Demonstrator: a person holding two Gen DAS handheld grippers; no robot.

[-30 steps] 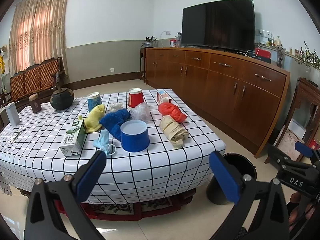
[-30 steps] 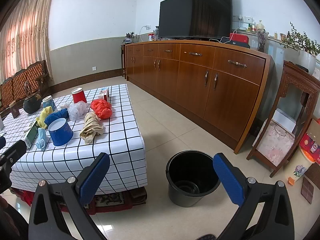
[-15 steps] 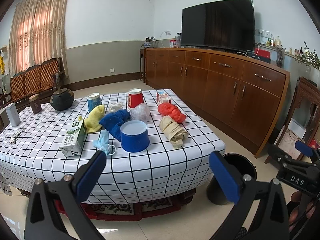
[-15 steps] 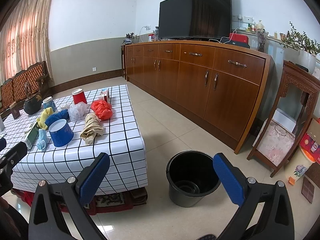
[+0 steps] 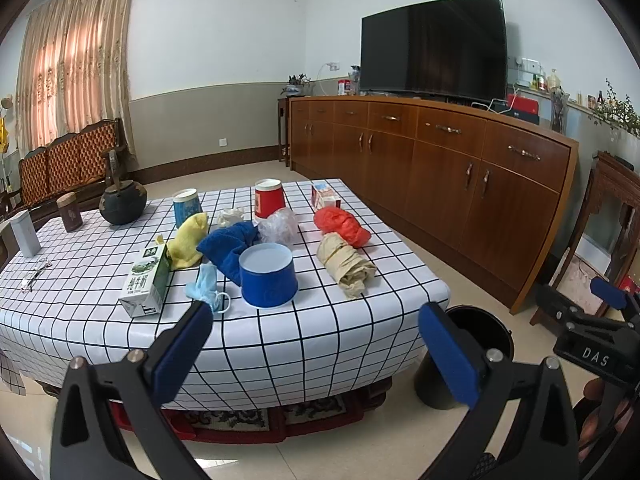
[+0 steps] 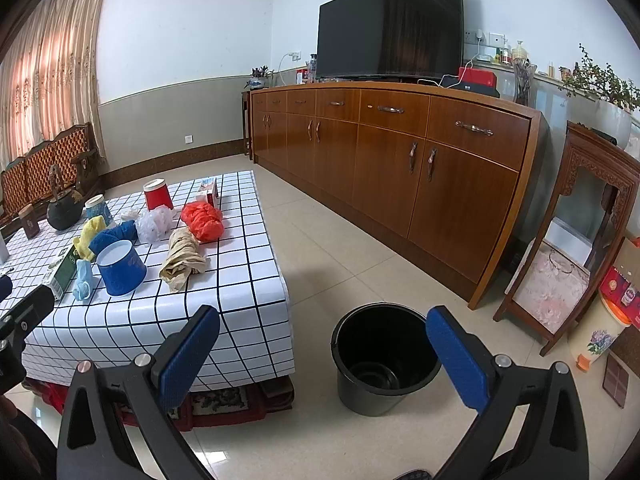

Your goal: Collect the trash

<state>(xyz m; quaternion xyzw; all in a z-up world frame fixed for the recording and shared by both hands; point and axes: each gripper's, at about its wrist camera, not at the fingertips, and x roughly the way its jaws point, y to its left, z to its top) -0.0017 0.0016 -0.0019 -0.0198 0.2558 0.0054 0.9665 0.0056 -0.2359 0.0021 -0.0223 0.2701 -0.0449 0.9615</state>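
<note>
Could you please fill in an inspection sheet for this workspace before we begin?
Surface: table under a black-and-white checked cloth.
Job's things: black bucket on the floor beside the table, looks empty; red plastic bag, crumpled brown paper, blue face mask, milk carton, upturned blue cup on the table.
Clutter: dark teapot, two tins, blue cloth.
Grippers: left gripper and right gripper open, holding nothing, short of the table.
Cables: white lead at the wall socket.
Surroundings: wooden sideboard, television.

home living room — television | wooden sideboard | curtains
</note>
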